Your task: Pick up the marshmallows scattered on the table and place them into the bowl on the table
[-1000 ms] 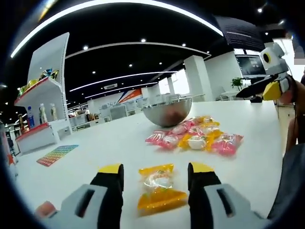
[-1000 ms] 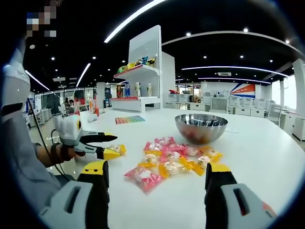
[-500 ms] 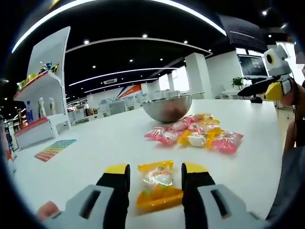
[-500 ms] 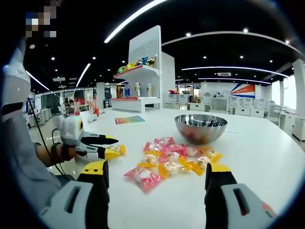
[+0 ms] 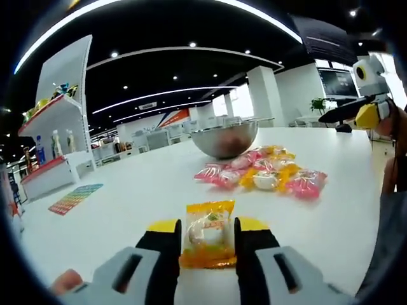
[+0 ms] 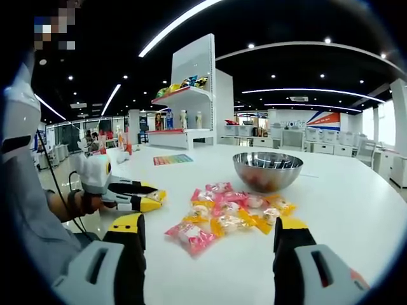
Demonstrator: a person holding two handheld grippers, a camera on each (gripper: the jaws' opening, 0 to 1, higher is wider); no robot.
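Left tool [image 5: 206,230] closed on marshmallow [image 5: 208,236].

White shelf unit [image 6: 193,95] (bottles on it), rainbow sheet [image 6: 173,159].

Sweets and bowl on a table, shelves behind

In the right gripper view: bowl [image 6: 268,170] on the table [image 6: 356,210], heap of wrapped marshmallows [image 6: 232,210] just before it, one packet [image 6: 189,234] nearest, shelf unit [image 6: 194,95] behind at left, left gripper [image 6: 147,198] left of the heap. In the left gripper view: single packet [image 5: 208,238] between the jaws, well before the heap [image 5: 267,175].
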